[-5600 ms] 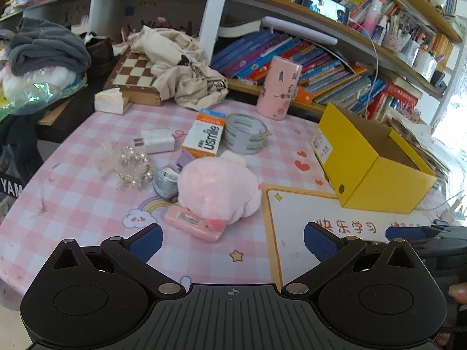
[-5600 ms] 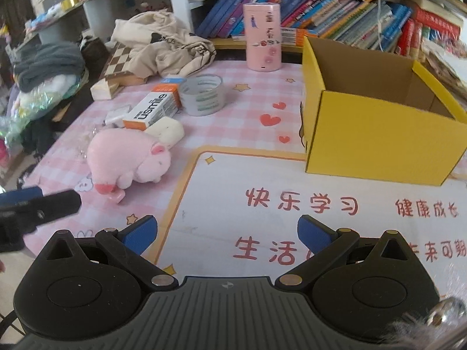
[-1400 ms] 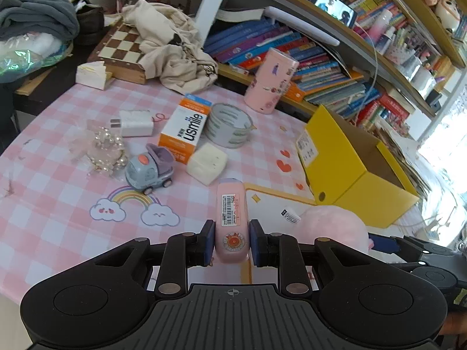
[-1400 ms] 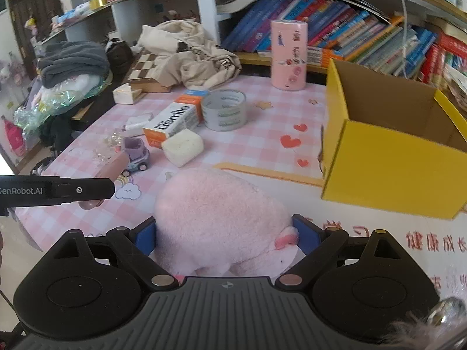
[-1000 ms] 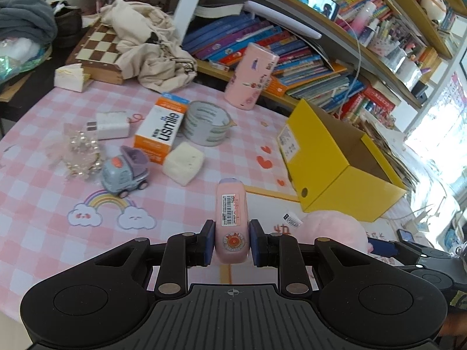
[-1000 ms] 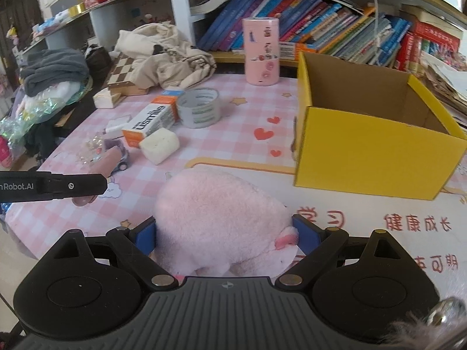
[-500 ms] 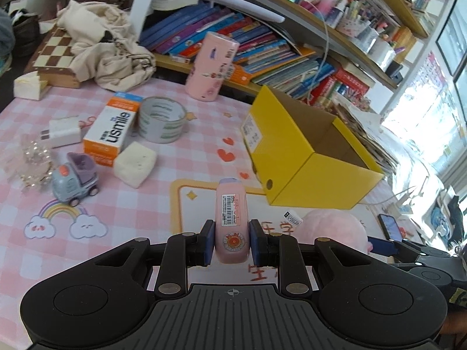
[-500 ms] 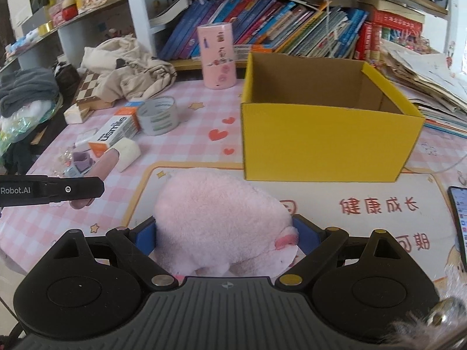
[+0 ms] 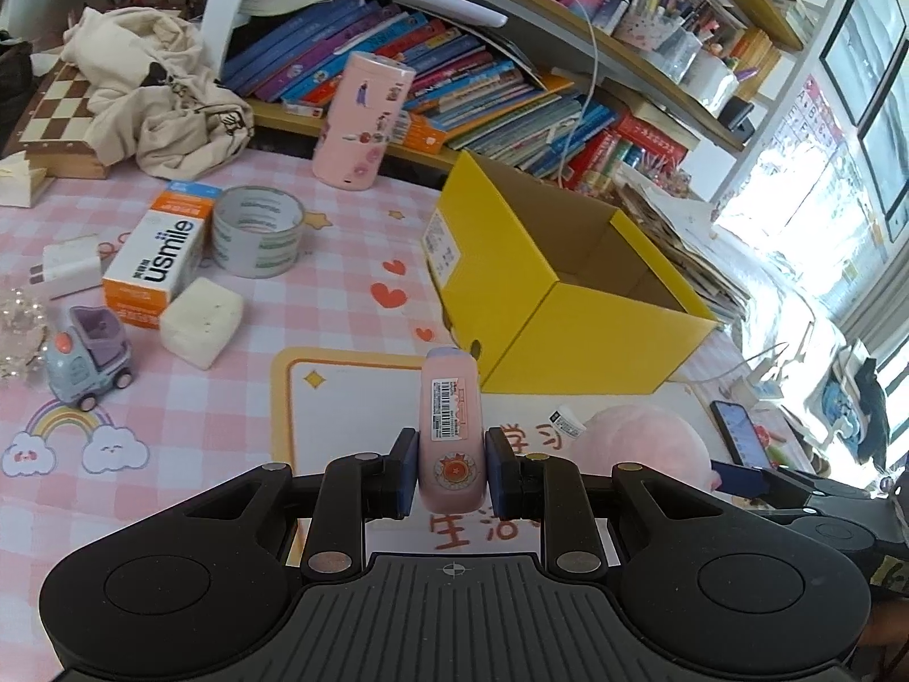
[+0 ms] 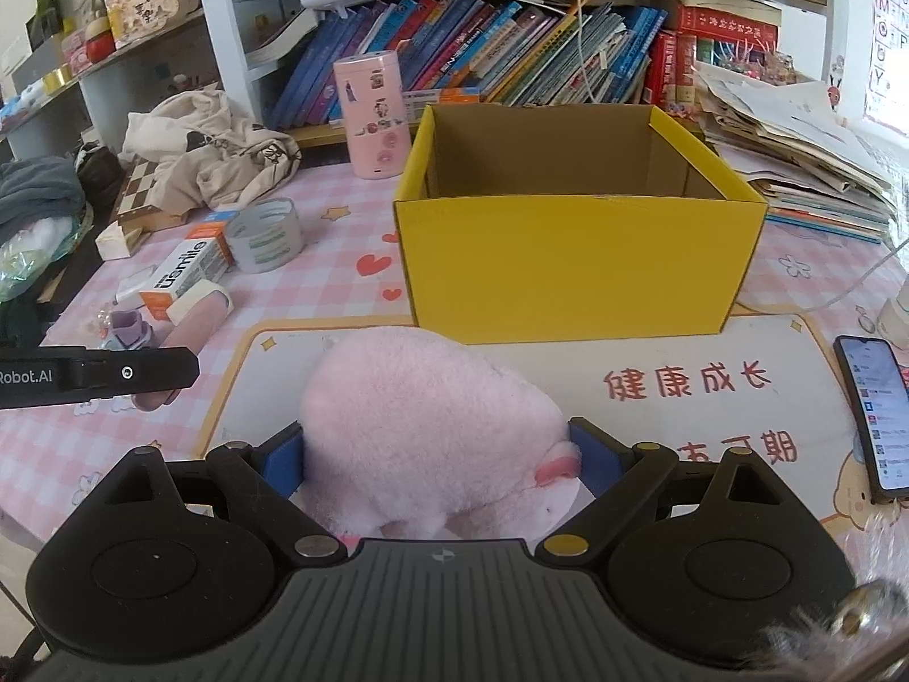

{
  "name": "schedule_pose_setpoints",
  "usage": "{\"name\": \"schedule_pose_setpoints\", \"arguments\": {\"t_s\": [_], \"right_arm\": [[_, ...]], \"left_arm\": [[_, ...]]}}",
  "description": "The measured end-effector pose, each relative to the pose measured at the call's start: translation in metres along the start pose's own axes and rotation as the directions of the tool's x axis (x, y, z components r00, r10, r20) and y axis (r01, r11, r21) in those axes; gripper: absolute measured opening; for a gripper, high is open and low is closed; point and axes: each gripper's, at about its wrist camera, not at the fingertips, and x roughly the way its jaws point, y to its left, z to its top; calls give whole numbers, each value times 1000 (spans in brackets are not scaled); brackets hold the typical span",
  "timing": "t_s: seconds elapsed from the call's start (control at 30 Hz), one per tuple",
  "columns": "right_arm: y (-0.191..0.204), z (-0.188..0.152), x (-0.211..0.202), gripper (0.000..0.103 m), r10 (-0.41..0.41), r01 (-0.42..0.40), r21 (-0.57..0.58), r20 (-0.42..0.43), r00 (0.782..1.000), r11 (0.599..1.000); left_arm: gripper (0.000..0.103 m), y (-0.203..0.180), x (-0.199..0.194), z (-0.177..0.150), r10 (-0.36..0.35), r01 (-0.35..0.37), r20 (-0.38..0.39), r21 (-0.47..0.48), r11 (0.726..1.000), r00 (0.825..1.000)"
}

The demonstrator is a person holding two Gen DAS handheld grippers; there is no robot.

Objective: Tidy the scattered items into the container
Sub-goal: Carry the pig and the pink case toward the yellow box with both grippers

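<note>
**Both grippers loaded, short of the yellow box**

Left gripper (image 9: 449, 474) clamped on pink barcoded bottle (image 9: 451, 426), near yellow box (image 10: 574, 278). Right gripper (image 10: 437, 463), jaws wide, grips pink plush (image 10: 432, 426) before the box. "usmile" carton (image 9: 162, 253) left of box.

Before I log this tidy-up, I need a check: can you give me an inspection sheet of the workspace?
Surface: pink checked table, printed mat on it.
Job's things: yellow box open, nothing seen inside; tape roll, usmile carton, toy truck on the table.
Clutter: phone, beige cloth.
Grippers: left gripper shut on pink bottle; right gripper shut on plush pig.
Cables: white cable from shelf.
Surroundings: bookshelves.
</note>
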Motion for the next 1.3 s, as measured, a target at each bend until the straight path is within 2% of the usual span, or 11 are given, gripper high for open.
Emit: {"name": "schedule_pose_setpoints", "arguments": {"t_s": [0.67,0.93,1.17,1.3], "right_arm": [[-39,8,3,92,-22,23,31,-19,1000,999],[-59,21,-5,92,-44,44,34,3,999,998],[-67,37,-15,92,-38,39,-19,25,999,999],[-72,51,-24,92,-27,32,-55,75,997,998]], "left_arm": [[23,-33,29,7,-30,32,-33,39,999,999],[23,-58,30,18,-90,89,3,83,993,996],[23,-80,35,30,-137,131,39,116,985,990],[23,-90,39,40,-152,143,68,121,982,986]]}}
